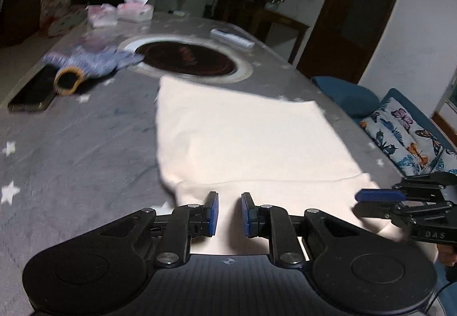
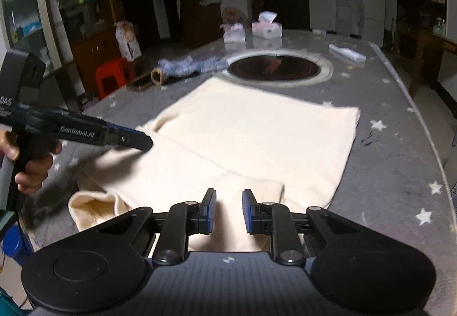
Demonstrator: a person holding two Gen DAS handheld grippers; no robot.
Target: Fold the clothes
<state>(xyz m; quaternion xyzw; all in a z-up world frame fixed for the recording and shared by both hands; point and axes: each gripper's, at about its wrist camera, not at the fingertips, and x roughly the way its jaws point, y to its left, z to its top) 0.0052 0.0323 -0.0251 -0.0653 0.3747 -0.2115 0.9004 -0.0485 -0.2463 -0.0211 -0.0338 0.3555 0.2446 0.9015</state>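
Cream cloth (image 1: 242, 139) lies flat on the gray star bench (image 1: 80, 144), right under both grippers. Left gripper (image 1: 230, 214) and right gripper (image 2: 228, 211) are a little open, holding nothing. Farther ahead sit a blue garment (image 1: 94, 61), a dark round plate (image 1: 185, 57) and tissue packs (image 1: 134, 11).

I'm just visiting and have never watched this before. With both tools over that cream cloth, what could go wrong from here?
1. Both the left gripper and the right gripper are open over the near edge of the cream garment, so one may pinch only a single layer and spoil the fold.
2. The loose bunched corner near the table edge may stay crumpled.
3. A far fold could push the cloth onto the round dark inset, which it nearly touches.
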